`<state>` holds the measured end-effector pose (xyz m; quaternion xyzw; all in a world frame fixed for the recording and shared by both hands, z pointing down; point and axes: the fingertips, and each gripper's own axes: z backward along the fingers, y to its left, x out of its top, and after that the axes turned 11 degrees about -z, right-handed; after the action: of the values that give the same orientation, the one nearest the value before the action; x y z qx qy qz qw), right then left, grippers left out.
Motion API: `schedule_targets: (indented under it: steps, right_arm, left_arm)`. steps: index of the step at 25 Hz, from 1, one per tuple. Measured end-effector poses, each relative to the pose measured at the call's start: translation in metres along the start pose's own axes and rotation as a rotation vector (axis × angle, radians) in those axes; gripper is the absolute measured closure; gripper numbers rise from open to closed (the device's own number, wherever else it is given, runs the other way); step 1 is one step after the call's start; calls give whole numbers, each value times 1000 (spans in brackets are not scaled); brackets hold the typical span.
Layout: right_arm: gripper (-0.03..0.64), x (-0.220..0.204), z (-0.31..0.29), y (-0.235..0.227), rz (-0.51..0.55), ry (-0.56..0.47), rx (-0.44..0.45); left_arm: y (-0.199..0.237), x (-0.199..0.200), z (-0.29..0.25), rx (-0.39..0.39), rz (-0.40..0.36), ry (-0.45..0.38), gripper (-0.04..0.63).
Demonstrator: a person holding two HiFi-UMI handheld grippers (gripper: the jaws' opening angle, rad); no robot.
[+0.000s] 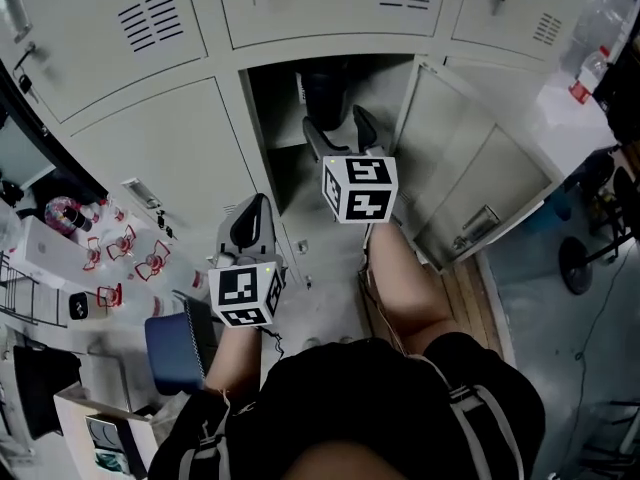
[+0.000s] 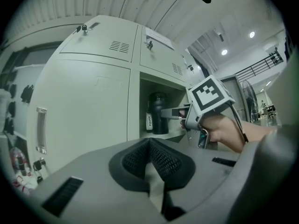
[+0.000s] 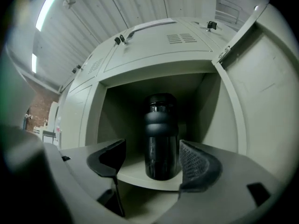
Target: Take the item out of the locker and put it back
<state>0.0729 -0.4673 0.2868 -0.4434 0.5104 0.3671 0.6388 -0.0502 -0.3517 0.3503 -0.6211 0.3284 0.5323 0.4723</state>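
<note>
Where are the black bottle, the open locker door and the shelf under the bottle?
black bottle (image 3: 161,143), right gripper view, middle of its body.
open locker door (image 3: 264,106), right gripper view, inner face of the panel.
shelf (image 3: 130,168), right gripper view, bare top left of the bottle.

A pale grey metal locker bank (image 1: 150,158) lines the wall, with smooth grey floor (image 1: 560,368) to its right and round white ceiling lights (image 2: 224,52) above.

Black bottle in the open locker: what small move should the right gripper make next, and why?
Probably ease the right gripper forward around the black bottle: its jaws stand apart, and the bottle stands upright on the locker shelf, centred between them, ungripped.
</note>
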Motion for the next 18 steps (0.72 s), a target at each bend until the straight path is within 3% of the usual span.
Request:
schedule_targets:
  steps: [18]
  right_arm:
    - [222, -25, -82, -27, 27, 198, -51]
  left_arm:
    - [27, -5, 1, 98, -2, 15, 583]
